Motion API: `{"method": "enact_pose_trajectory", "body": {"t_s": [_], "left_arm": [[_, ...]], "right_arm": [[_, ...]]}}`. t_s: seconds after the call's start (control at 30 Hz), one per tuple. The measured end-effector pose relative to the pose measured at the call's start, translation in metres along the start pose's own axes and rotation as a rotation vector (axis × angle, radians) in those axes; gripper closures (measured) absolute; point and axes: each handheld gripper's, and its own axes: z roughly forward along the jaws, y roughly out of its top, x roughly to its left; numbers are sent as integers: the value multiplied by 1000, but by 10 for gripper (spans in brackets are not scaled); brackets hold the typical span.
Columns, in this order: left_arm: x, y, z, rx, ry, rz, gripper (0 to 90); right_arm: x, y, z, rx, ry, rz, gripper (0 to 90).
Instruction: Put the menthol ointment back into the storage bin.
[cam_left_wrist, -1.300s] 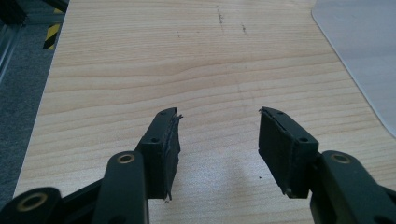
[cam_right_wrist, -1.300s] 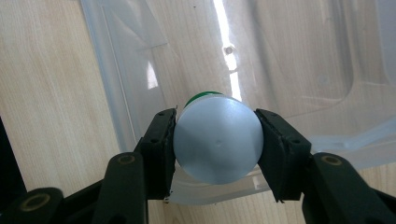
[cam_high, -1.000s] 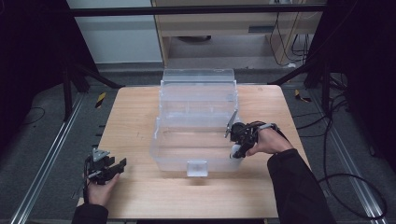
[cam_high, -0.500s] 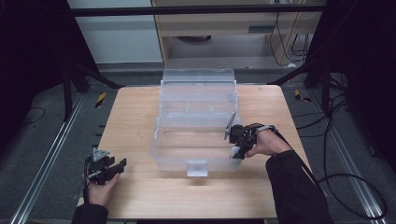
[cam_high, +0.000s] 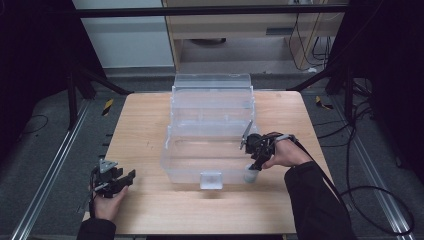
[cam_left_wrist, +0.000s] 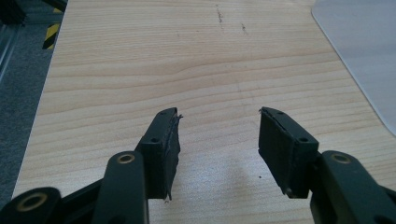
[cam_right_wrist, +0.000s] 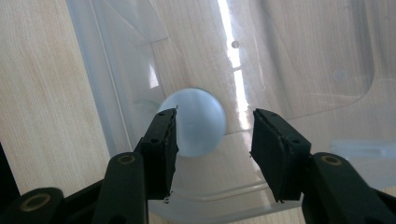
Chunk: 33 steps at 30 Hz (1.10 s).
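A clear plastic bin (cam_high: 210, 150) stands mid-table with its lid (cam_high: 212, 92) raised at the back. My right gripper (cam_high: 256, 161) hovers at the bin's front right corner, jaws pointing down and open. Just below it is a small pale blue round object (cam_high: 251, 175). In the right gripper view that pale object (cam_right_wrist: 198, 122) lies between the open jaws of my right gripper (cam_right_wrist: 215, 128), close to the left one, over the bin's clear rim (cam_right_wrist: 116, 107). I cannot tell whether it is inside the bin. My left gripper (cam_high: 124, 178) rests open at the table's front left; my left gripper (cam_left_wrist: 219, 126) holds nothing.
The wooden table (cam_high: 150, 125) has bare room left of the bin. A clear latch (cam_high: 211, 180) sits on the bin's front wall. A corner of the bin (cam_left_wrist: 364, 56) shows in the left gripper view. Black frame posts and cables surround the table.
My right gripper has edged slightly left along the bin's front right corner, and the pale object now shows under its jaws. The left gripper has not moved.
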Motion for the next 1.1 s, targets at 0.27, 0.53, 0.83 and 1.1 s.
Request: {"method": "enact_pose_trajectory", "body": {"t_s": [0.27, 0.53, 0.83, 1.1], "left_arm": [[0, 0, 0, -3, 0, -3, 474], [0, 0, -1, -8, -4, -2, 473], [-1, 0, -1, -9, -2, 1, 473], [-1, 0, -2, -11, -2, 1, 473]], "right_arm": [[2, -3, -9, -46, -12, 20, 478], [8, -11, -31, -177, -56, 70, 386], [12, -26, -54, -387, -196, 195, 311], [18, -52, -60, -508, -289, 320, 290]]}}
